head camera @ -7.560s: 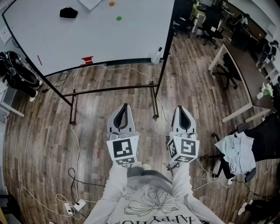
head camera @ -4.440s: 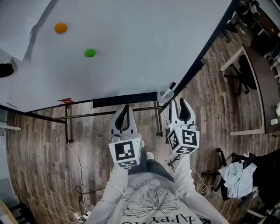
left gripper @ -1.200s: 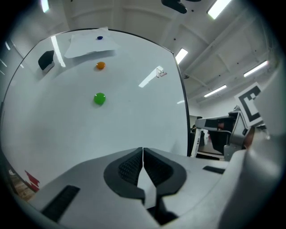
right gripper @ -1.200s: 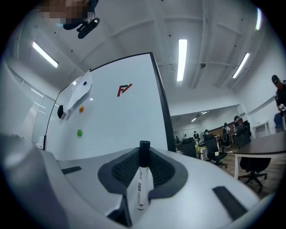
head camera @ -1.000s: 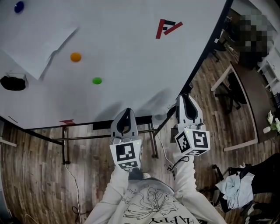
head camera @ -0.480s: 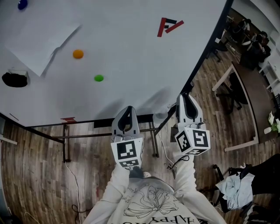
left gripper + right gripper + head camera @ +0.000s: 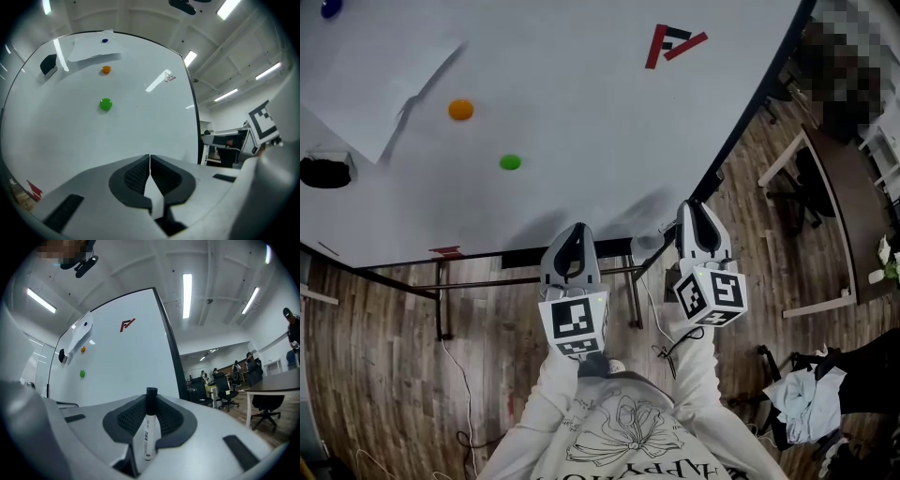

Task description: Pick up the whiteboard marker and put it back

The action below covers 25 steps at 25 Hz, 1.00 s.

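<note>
While right gripper (image 7: 151, 404) clamps the whiteboard marker (image 7: 148, 432), left gripper (image 7: 150, 164) has jaws together, empty. Put-back step, prob.: next needs lowering to whiteboard (image 7: 581, 131) ledge, mid-frame, & release.

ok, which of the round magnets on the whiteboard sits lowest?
The green magnet. The orange magnet sits above it to the left, and the blue magnet is higher still, near the top.
</note>
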### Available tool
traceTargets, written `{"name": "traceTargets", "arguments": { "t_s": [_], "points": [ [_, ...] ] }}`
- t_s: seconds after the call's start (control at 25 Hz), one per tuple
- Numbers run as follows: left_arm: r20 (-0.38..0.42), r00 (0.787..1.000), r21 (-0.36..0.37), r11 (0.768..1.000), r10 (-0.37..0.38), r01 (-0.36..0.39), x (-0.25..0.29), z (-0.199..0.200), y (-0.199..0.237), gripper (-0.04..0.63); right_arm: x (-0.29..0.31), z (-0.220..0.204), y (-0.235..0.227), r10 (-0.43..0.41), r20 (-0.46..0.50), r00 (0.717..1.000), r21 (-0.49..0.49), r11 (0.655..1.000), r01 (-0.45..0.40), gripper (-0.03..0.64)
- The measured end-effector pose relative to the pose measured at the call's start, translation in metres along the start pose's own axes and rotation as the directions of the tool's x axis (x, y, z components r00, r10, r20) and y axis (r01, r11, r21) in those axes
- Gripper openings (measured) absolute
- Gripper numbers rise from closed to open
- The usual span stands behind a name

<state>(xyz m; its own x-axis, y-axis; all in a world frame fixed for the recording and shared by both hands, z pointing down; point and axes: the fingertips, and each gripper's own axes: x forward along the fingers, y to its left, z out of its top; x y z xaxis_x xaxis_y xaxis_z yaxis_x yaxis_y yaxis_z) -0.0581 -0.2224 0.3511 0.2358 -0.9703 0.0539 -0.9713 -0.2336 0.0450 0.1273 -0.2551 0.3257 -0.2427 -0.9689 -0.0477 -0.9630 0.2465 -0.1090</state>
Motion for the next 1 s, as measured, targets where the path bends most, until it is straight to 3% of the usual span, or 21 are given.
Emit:
{"name": "traceTargets", "arguments": {
  "t_s": [0.52, 1.0],
  "points": [
    [-0.074, 0.997, 0.004, 1.000, -0.007, 0.008, 0.023, -0.030, 0.007, 0.008, 0.026, -0.079, -0.014, -0.022, -0.139, 0.990, 0.067, 0.997, 0.032, 0.061],
    [-0.139, 0.990, 0.005, 1.000, -0.015, 0.016, 0.033, -0.059, 0.014, 0.008, 0.039, -0.153, -0.024, -0.039, -0.270, 0.962, 0.118, 0.990, 0.073, 0.061]
  ]
}}
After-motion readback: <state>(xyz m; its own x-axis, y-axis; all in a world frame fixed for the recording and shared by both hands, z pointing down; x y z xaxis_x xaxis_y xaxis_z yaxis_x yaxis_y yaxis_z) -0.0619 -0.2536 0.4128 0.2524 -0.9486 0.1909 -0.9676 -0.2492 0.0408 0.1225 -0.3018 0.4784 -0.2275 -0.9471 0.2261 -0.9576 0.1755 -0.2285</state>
